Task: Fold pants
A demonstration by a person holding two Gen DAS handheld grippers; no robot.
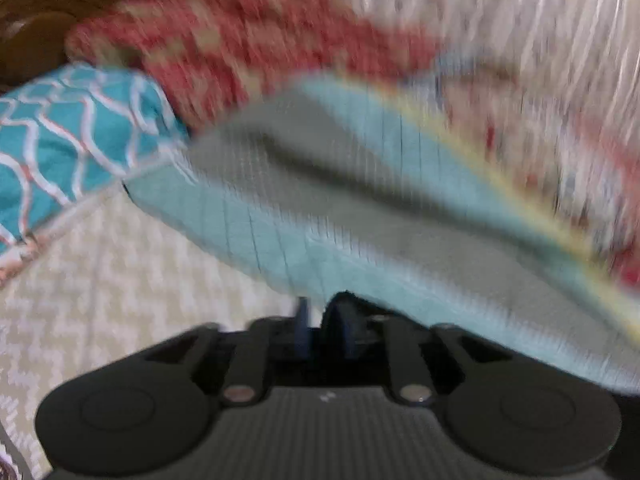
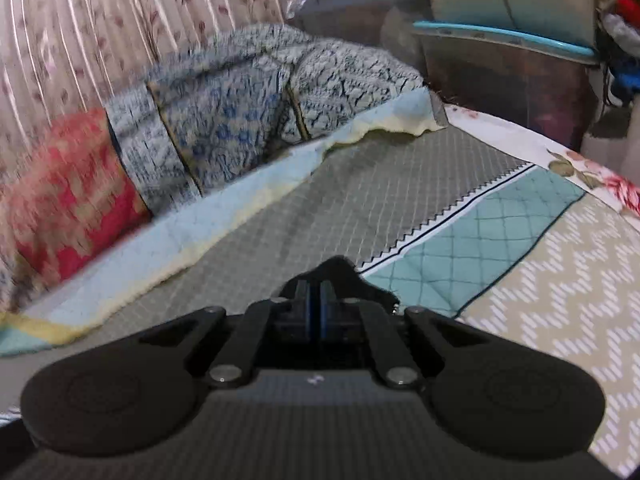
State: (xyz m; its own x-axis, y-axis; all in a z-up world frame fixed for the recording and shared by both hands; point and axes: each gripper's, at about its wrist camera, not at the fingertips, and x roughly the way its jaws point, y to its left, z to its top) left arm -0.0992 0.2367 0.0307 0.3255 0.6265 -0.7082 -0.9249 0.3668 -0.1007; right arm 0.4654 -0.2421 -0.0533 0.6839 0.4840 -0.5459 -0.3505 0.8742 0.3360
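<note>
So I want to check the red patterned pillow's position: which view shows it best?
Neither is sharp, but the left wrist view shows the red pillow largest, lying behind the teal pillow. The right wrist view catches only a blurred part at its left edge, beside a blue-grey blanket.

Quilt lies on bed, pillows behind

No readable text, label or number anywhere
</note>
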